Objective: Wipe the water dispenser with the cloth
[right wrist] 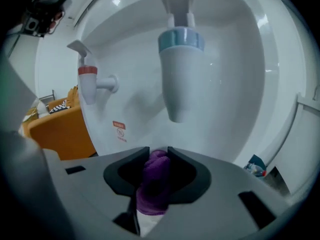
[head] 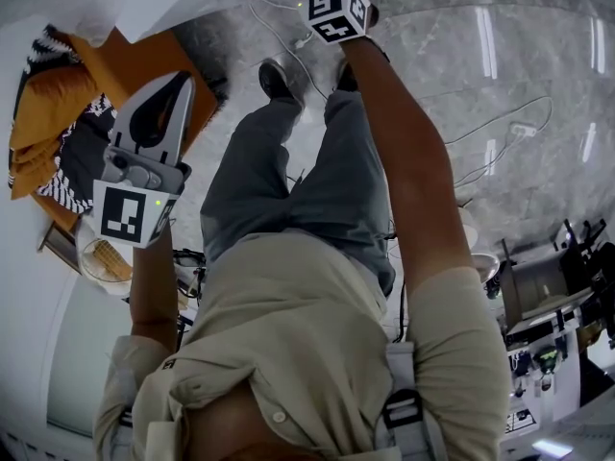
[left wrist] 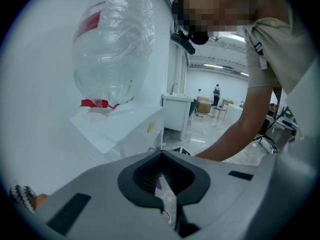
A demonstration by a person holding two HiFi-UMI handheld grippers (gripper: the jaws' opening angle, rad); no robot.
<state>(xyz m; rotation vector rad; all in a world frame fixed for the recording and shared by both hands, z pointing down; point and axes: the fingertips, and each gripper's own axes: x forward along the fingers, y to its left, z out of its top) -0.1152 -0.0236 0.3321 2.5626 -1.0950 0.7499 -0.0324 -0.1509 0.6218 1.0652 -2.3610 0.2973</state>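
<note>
Although the head view cuts the right claw (right wrist: 156,156) off at the frame's far edge, leaving little but its marker cube (head: 336,12), the right gripper view shows it clenched on the purple cloth (right wrist: 152,184), which bulges up between the jaws. The cloth sits just before the white recess of the water dispenser (right wrist: 235,84), below the blue-collared tap (right wrist: 181,74) and right of the red-collared tap (right wrist: 89,84). Whether the cloth touches the wall cannot be told. The left claw (left wrist: 161,156) is clenched on nothing, with floor (left wrist: 210,129) visible through the gap behind its tips. Only the left gripper view shows the clear water bottle (left wrist: 112,49) standing on the dispenser's top. The head view places this claw well left, near an orange cabinet (head: 144,60) that is partly hidden.
</note>
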